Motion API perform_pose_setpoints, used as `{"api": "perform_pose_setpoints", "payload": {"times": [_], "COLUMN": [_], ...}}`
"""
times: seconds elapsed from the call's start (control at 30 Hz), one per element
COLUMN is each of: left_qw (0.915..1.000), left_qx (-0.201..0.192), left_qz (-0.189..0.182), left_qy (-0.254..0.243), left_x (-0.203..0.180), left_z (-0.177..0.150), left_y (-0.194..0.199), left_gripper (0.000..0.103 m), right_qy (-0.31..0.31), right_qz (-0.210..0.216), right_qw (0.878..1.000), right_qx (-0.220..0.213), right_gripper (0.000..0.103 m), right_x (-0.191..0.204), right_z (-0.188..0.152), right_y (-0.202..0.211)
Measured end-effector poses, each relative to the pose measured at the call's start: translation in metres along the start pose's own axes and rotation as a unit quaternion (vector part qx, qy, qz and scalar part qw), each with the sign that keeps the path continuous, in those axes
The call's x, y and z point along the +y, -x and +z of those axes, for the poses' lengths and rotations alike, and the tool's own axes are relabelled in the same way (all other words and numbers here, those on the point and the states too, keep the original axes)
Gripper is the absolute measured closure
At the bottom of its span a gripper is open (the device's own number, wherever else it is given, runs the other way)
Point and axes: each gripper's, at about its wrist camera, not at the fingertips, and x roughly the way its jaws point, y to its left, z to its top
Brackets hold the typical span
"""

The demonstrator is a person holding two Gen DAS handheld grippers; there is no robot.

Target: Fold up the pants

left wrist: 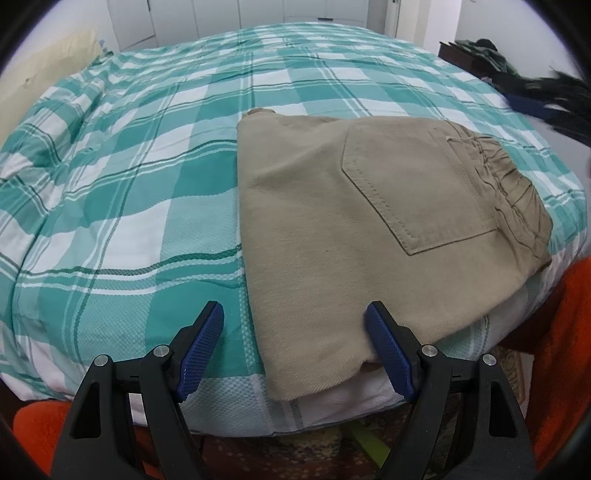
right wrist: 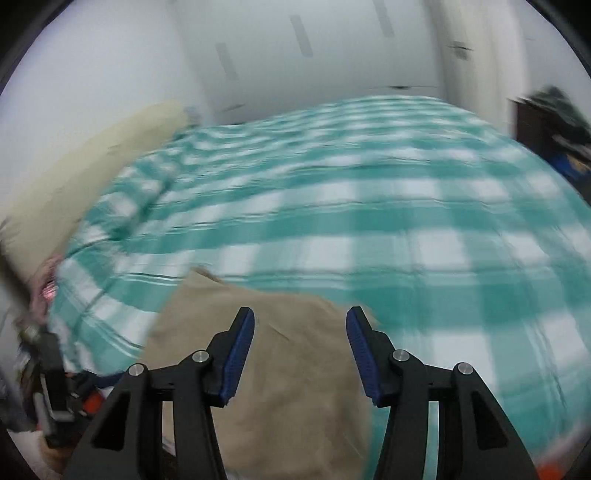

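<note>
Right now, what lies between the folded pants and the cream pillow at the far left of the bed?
Only the teal checked bedspread, wrinkled but bare, lies between the tan pants and the pillow, as the left wrist view shows.

a bed (left wrist: 147,177) under a teal-and-white checked cover carries folded tan pants (left wrist: 351,221) near its front edge, back pocket up.

Before me a bed (left wrist: 155,155) under a teal-and-white checked cover (right wrist: 406,229) fills the room, a cream pillow (right wrist: 74,184) at its left, white cupboard doors (left wrist: 133,18) behind, dark furniture (left wrist: 458,51) to the right.
</note>
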Motion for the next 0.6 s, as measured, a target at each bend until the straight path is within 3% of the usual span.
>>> {"api": "perform_pose_setpoints", "payload": {"times": [0.07, 0.1, 0.17, 0.23, 0.37, 0.47, 0.5, 0.53, 0.6], "left_qw": [1.0000, 1.0000, 0.9999, 0.9999, 0.9992, 0.9984, 0.9984, 0.9983, 0.9979], "left_qx": [0.000, 0.001, 0.000, 0.000, 0.005, 0.010, 0.010, 0.010, 0.010], "left_qz": [-0.001, -0.005, -0.012, -0.013, -0.031, -0.041, -0.042, -0.043, -0.048], "left_qy": [-0.002, -0.002, -0.001, 0.000, 0.023, 0.036, 0.037, 0.038, 0.041], "left_x": [0.000, 0.000, 0.001, 0.002, 0.009, 0.012, 0.012, 0.012, 0.011], "left_z": [-0.002, -0.003, -0.005, -0.006, -0.006, -0.005, -0.004, -0.004, -0.004], "left_y": [-0.002, -0.003, -0.003, -0.003, -0.006, -0.008, -0.008, -0.008, -0.005], "left_gripper": [0.021, 0.021, 0.021, 0.021, 0.018, 0.017, 0.016, 0.016, 0.015], "right_qy": [-0.003, -0.016, -0.027, -0.009, 0.015, 0.052, 0.066, 0.076, 0.104], "right_qz": [0.021, 0.020, -0.008, -0.013, -0.037, -0.013, -0.004, 0.001, -0.013], "right_qw": [0.999, 0.996, 0.987, 0.988, 0.991, 0.995, 0.995, 0.994, 0.986], "right_qx": [0.042, 0.088, 0.160, 0.153, 0.129, 0.083, 0.075, 0.079, 0.132], "right_gripper": [0.051, 0.052, 0.065, 0.067, 0.066, 0.063, 0.056, 0.050, 0.048], "right_x": [0.001, -0.007, -0.023, -0.028, -0.014, 0.008, 0.014, 0.019, 0.023], "right_z": [0.002, -0.003, -0.024, -0.036, -0.034, -0.042, -0.050, -0.060, -0.091], "right_y": [-0.032, -0.062, -0.102, -0.109, -0.071, -0.027, -0.018, -0.017, -0.035]}}
